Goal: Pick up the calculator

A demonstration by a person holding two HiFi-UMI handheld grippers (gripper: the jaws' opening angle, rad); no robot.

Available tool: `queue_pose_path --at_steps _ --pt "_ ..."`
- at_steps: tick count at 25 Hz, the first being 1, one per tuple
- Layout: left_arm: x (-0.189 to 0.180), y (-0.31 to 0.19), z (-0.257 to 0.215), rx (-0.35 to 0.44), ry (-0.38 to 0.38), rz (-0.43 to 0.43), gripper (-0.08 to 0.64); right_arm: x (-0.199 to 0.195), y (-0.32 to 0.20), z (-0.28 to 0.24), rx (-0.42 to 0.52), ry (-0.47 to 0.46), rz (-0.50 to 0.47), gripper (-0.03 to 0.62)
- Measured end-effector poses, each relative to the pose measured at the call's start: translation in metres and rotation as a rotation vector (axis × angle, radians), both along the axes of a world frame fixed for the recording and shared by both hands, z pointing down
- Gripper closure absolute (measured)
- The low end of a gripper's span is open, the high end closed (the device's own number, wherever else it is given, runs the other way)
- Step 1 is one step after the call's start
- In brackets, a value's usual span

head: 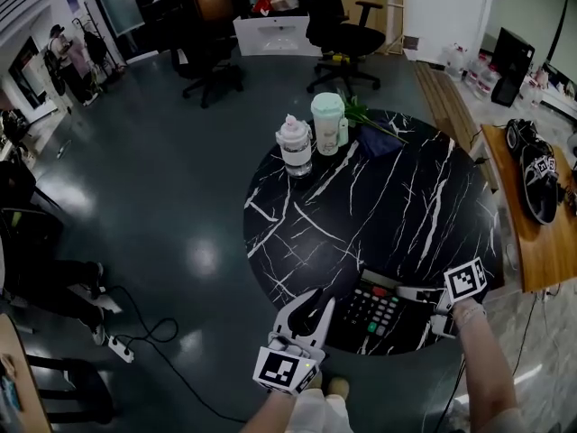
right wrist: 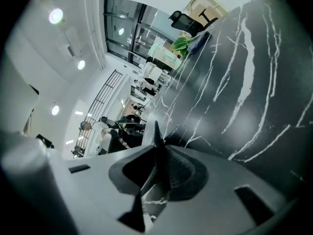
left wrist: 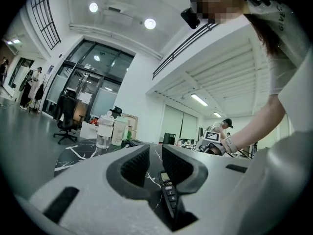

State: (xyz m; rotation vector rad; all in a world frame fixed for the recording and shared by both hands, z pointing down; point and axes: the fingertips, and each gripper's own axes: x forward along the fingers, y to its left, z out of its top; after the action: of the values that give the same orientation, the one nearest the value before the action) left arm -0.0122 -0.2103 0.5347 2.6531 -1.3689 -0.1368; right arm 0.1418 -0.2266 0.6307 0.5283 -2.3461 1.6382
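A black calculator (head: 374,312) with a red and a green key lies at the near edge of the round black marble table (head: 379,197). My right gripper (head: 431,298) reaches in from the right and is shut on the calculator's right edge. In the right gripper view the calculator (right wrist: 155,141) shows as a thin dark plate clamped between the pads of that gripper (right wrist: 157,168). My left gripper (head: 313,307) stands open just left of the calculator, at the table's rim. In the left gripper view the calculator (left wrist: 168,192) shows edge-on beyond the gap of the left gripper (left wrist: 155,163).
A clear bottle (head: 295,145), a pale green lidded cup (head: 328,123) and a dark cloth with green leaves (head: 374,133) stand at the table's far side. A wooden bench (head: 532,242) runs along the right. Office chairs (head: 343,34) stand behind, and a power strip (head: 122,348) lies on the floor.
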Motion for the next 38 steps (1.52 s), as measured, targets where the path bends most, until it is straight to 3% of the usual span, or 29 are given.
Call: queue_pose_path --at_steps 8,13,21,27,38 --pt "-0.01 0.013 -0.017 0.002 0.002 0.002 0.494 0.002 0.008 -0.03 0.034 -0.119 0.151 0.526" --pt "-0.022 0.022 -0.042 0.002 0.015 -0.028 0.494 0.003 0.016 -0.071 0.071 -0.17 0.196 0.526" --pt "-0.027 0.034 -0.101 0.065 0.042 -0.027 0.494 -0.003 0.029 -0.153 0.116 -0.279 0.322 0.526" --pt "-0.021 0.055 -0.147 0.124 0.049 -0.008 0.495 0.002 0.051 -0.197 0.14 -0.3 0.405 0.525" --pt "-0.028 0.067 -0.188 0.185 0.057 -0.003 0.495 0.011 0.075 -0.255 0.201 -0.424 0.536 0.526"
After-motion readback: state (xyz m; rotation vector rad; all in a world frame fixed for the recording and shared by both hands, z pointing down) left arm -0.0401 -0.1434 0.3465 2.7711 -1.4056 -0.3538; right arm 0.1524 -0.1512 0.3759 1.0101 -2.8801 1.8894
